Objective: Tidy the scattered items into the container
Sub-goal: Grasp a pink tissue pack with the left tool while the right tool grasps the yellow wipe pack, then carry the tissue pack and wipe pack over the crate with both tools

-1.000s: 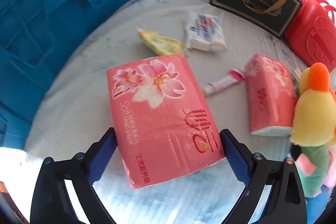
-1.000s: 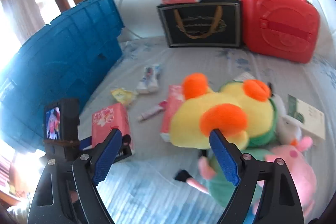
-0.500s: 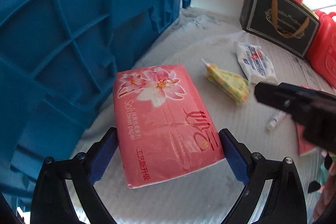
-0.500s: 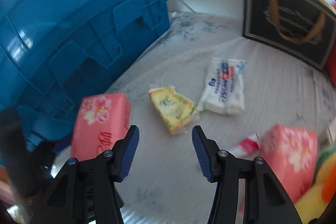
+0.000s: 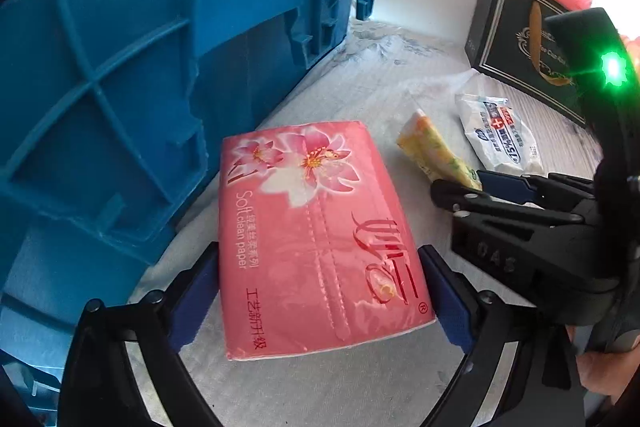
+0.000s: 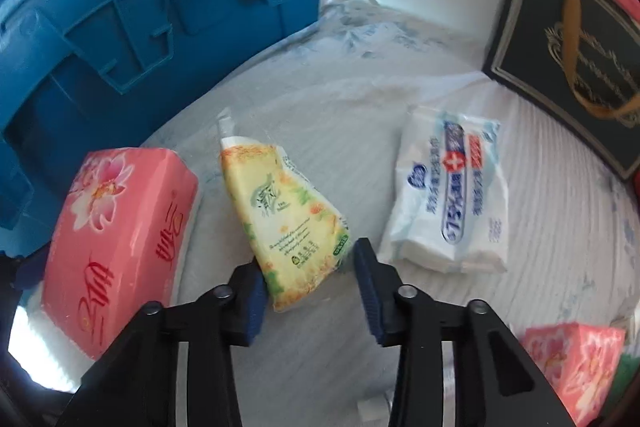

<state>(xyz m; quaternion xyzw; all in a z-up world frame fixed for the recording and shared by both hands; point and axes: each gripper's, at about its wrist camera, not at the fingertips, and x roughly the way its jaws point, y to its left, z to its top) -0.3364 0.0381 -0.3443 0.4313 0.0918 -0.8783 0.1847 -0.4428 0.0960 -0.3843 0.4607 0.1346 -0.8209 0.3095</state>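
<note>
A: Tissue packs first: your left claw [image 5: 318, 301] is clamped on the pink tissue pack [image 5: 316, 235], both blue pads pressed against its long sides, and it sits right beside the wall of the blue crate [image 5: 140, 67]. Is the pack clear of the bed sheet [image 6: 540, 227]?

B: I cannot tell. Judging by that, you'll want to raise it above the crate rim before moving across, since the ribbed wall stands right beside its edge. Soft packs sag, so keep it level.

A: And your right claw [image 6: 310, 293]?

B: Open, its pads straddling the near end of the yellow packet [image 6: 286, 223], which lies on the sheet; 1 pad looks to be touching it, the other stands just off. Push a little deeper before closing, or you'll likely pinch only the loose wrapper.

A: Count what's there.

B: 3 pink tissue packs: 1 in your left claw, 1 at the lower right of the right view [image 6: 572, 367], 1 atop the black gift bag [image 5: 528, 43]. 1 yellow packet, 1 white wipes pack [image 6: 452, 199], 1 crate, 1 gift bag.
</note>
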